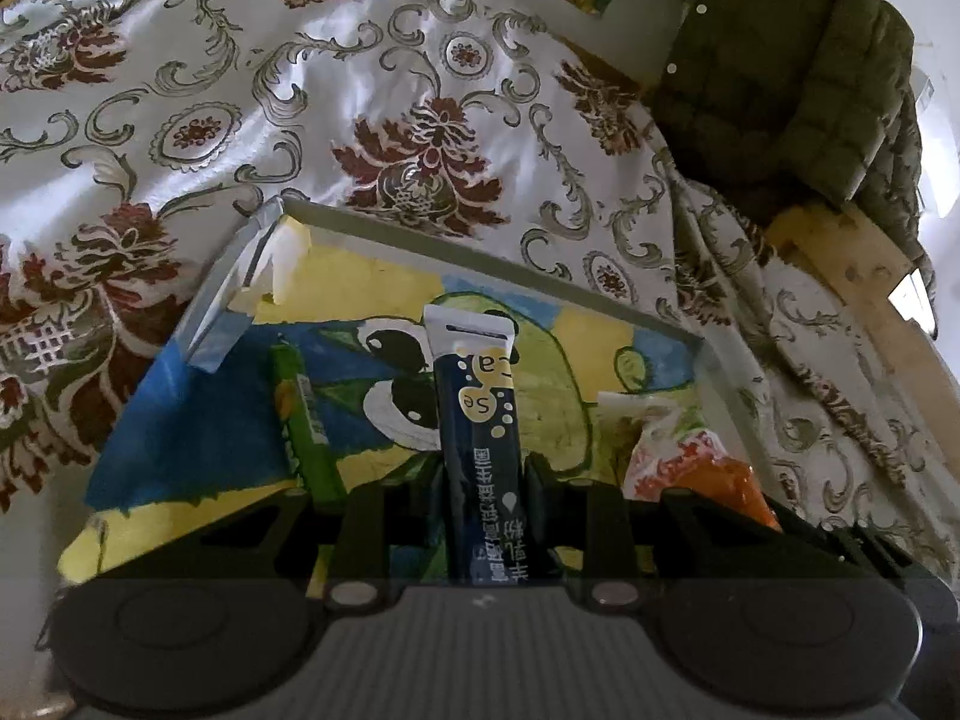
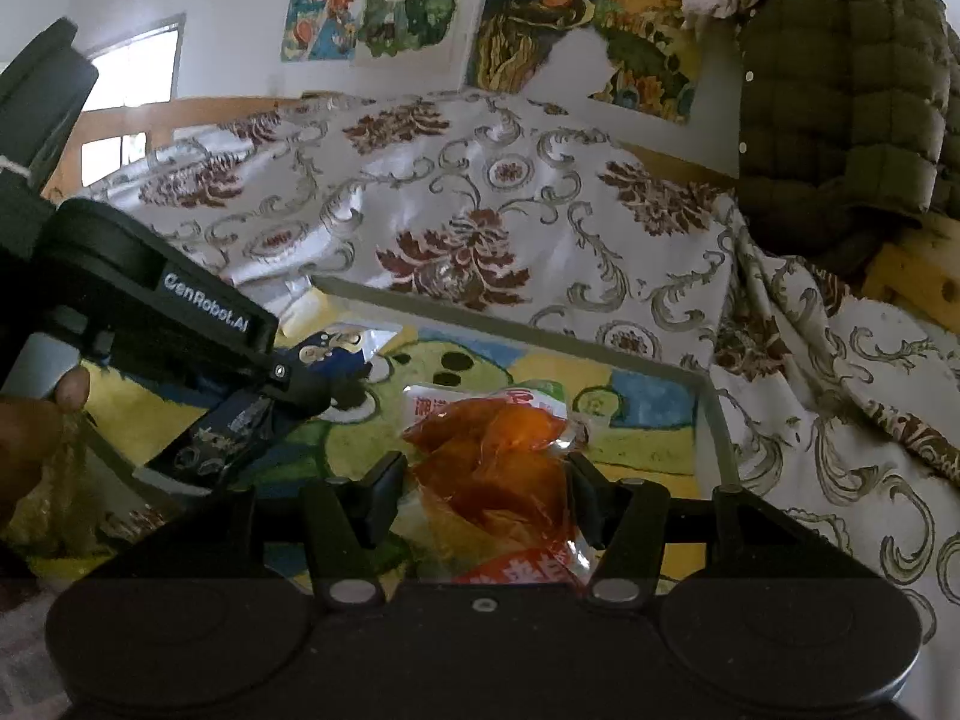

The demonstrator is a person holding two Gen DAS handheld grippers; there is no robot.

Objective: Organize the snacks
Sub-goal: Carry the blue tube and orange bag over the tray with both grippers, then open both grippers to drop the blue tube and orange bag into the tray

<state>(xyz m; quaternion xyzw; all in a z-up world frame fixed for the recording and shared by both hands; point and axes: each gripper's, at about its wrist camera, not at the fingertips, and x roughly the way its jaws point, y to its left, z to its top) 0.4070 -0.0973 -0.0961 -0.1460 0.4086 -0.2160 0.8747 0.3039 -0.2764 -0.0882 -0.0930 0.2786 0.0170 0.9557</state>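
A floral bedspread (image 1: 300, 60) backs the painted tray (image 1: 180, 438). The left gripper (image 1: 486, 480) clamps a navy sachet (image 1: 477, 414); the right gripper (image 2: 486, 480) apparently grips the orange packet (image 2: 498, 456). Both seem mid-placement, and setting them down neatly comes next.

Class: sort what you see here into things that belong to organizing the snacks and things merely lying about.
Job: dark blue stick sachet in left gripper; orange snack packet in right gripper; green snack bar; painted tray.
Lying about: floral quilt; green jacket; wall pictures.
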